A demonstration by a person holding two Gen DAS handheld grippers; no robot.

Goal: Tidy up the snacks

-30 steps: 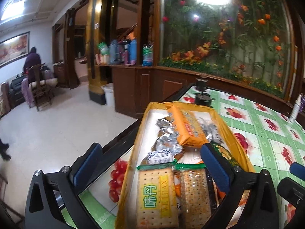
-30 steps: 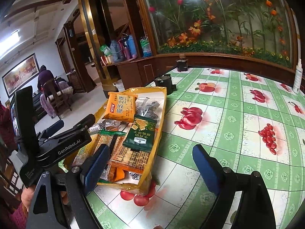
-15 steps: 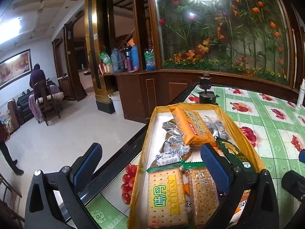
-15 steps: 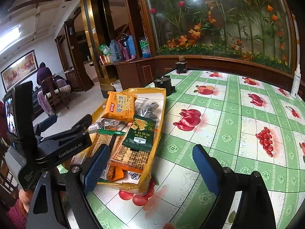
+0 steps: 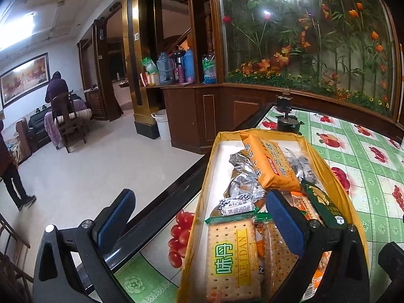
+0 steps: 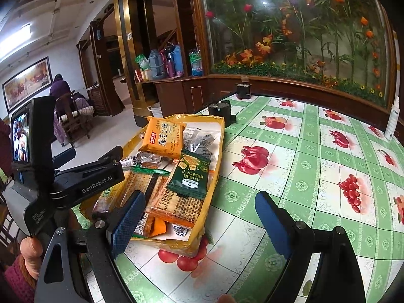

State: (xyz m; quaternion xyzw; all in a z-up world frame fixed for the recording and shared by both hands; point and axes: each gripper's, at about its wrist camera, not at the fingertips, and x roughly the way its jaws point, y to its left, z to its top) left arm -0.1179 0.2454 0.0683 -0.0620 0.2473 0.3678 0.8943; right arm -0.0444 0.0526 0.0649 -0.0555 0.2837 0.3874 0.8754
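Observation:
A yellow tray full of snack packets sits near the table's left edge. In it lie an orange cracker pack, a dark green packet, silver foil packets, and a clear WEIDAN biscuit pack. My left gripper is open and empty, straddling the tray's left wall. It shows in the right wrist view too. My right gripper is open and empty over the tray's near right corner.
The table has a green checked cloth with fruit prints and a dark left edge. Two small black pots stand behind the tray. A white bottle stands far right. A glass flower wall backs the table.
The left gripper has shifted a little left and back, so the tray sits further right in its view. The right gripper has barely moved. Both stay open.

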